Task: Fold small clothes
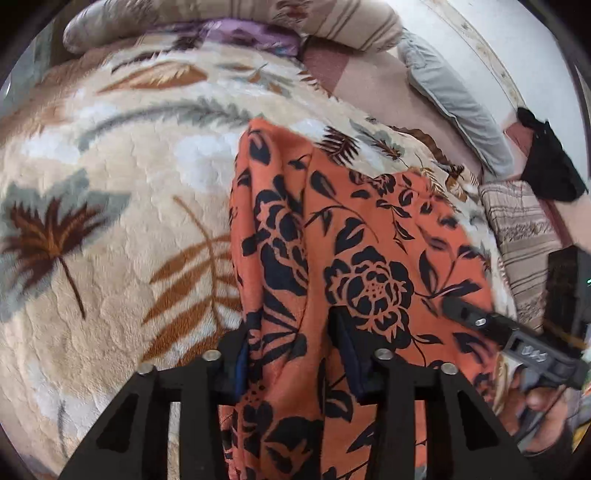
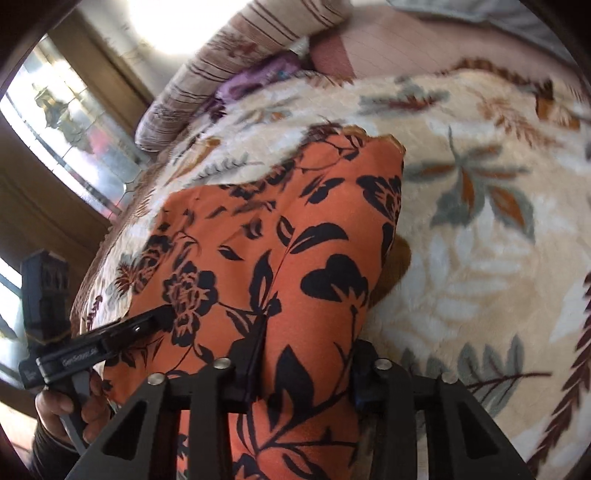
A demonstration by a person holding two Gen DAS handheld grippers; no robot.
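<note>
An orange garment (image 1: 369, 229) with a black flower print lies bunched and partly raised over the bed. In the left wrist view, a thick fold of it fills the gap of my left gripper (image 1: 293, 354), whose pads press on it from both sides. My right gripper (image 2: 306, 358) is likewise shut on another fold of the orange garment (image 2: 314, 229). Each gripper shows in the other's view: the right gripper (image 1: 458, 306) reaches onto the cloth from the right, and the left gripper (image 2: 155, 321) from the left, held by a hand (image 2: 62, 406).
A cream fleece blanket (image 1: 110, 258) with a leaf print covers the bed. A striped quilt (image 1: 332, 18) and purple cloth lie at the far end. A grey garment (image 1: 454, 103), a black garment (image 1: 550, 162) and a striped pillow (image 1: 524, 236) lie at the right. A window (image 2: 74, 122) stands left.
</note>
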